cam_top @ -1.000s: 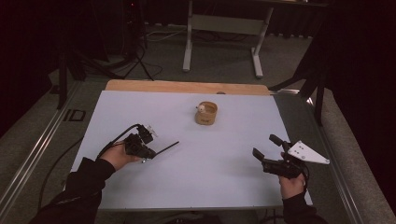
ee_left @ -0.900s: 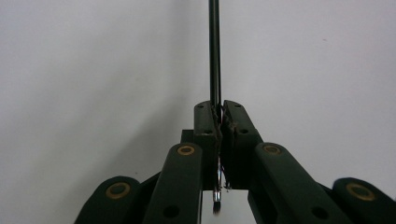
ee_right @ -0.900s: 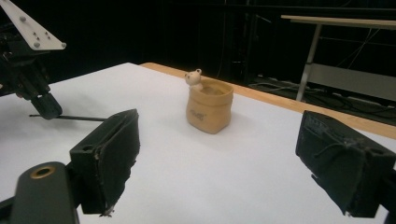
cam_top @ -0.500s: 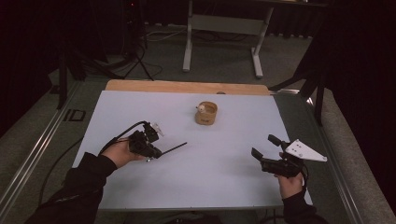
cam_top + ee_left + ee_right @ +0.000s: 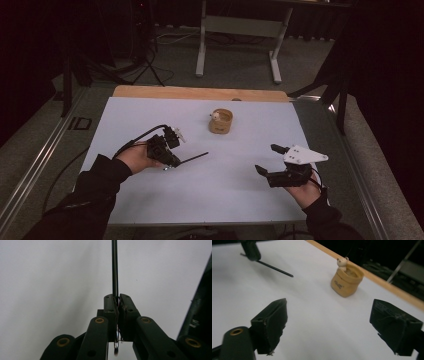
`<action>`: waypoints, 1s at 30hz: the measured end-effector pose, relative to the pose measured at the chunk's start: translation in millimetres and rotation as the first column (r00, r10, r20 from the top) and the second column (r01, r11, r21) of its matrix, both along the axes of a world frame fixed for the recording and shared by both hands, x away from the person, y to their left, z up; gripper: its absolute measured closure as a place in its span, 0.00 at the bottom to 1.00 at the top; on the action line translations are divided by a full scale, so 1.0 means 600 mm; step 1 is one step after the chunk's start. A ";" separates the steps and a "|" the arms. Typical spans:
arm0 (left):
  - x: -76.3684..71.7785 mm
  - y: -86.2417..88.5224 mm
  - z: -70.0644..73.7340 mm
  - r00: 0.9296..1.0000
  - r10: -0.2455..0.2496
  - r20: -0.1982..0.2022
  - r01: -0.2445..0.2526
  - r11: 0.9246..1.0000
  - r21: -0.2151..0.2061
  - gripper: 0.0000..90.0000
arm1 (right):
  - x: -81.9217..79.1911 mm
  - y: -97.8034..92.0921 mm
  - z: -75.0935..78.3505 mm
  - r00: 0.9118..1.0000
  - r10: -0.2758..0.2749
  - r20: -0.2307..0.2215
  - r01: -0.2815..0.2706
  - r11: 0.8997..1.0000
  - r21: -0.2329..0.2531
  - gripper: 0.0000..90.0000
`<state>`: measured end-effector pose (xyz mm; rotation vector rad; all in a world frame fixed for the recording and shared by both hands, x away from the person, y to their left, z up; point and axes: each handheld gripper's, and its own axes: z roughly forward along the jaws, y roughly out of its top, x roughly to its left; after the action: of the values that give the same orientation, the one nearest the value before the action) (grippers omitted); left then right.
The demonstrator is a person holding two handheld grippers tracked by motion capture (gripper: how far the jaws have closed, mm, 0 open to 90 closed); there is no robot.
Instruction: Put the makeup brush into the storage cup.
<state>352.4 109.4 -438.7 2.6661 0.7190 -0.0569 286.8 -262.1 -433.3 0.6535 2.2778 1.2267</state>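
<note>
1. A thin black rod (image 5: 194, 158) is clamped between the closed jaws of the left gripper (image 5: 167, 150). Its long axis runs from the gripper toward the tabletop's right edge, tilted slightly toward the far edge. It seems to hover just above the sheet, though contact is hard to judge.
2. The left gripper sits in the near-left part of the tabletop (image 5: 150, 112).
3. The right gripper (image 5: 270, 162), near the near-right corner, has its jaws spread wide with nothing between them.
4. A small tan pouch (image 5: 221, 121) with a bear figure (image 5: 342, 262) stands upright toward the far edge.
5. The surface is white with a wooden strip (image 5: 200, 93) along the far edge. The room beyond is dark, with a white stand (image 5: 237, 30) on the floor.
</note>
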 end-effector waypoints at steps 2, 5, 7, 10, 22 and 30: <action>0.003 -0.015 0.003 1.000 -0.013 0.004 0.013 1.000 0.009 0.96 | -0.006 0.017 0.008 0.997 0.018 0.070 -0.012 0.997 -0.078 0.22; 0.009 -0.032 0.006 1.000 -0.013 -0.006 0.013 1.000 0.010 0.96 | -0.019 0.047 0.015 0.981 0.074 0.181 -0.039 0.981 -0.188 0.27; 0.011 -0.041 0.007 1.000 -0.025 -0.006 0.026 1.000 0.017 0.96 | -0.023 0.055 0.015 0.975 0.088 0.205 -0.042 0.975 -0.218 0.29; 0.013 -0.069 0.011 0.999 -0.041 -0.027 0.041 0.999 0.001 0.96 | -0.042 0.108 -0.004 0.924 0.198 0.326 -0.047 0.908 -0.417 0.38; 0.015 -0.114 0.013 0.998 -0.055 -0.036 0.055 0.998 -0.014 0.96 | -0.063 0.215 -0.083 0.818 0.365 0.444 0.026 0.748 -0.663 0.53; 0.003 -0.128 0.015 0.996 -0.085 -0.033 0.084 0.996 -0.024 0.96 | -0.053 0.238 -0.098 0.799 0.397 0.451 0.043 0.711 -0.702 0.67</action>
<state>354.4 32.8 -429.8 2.6786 0.6124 -0.1319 254.9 -119.2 -492.0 -0.2323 2.0428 0.4413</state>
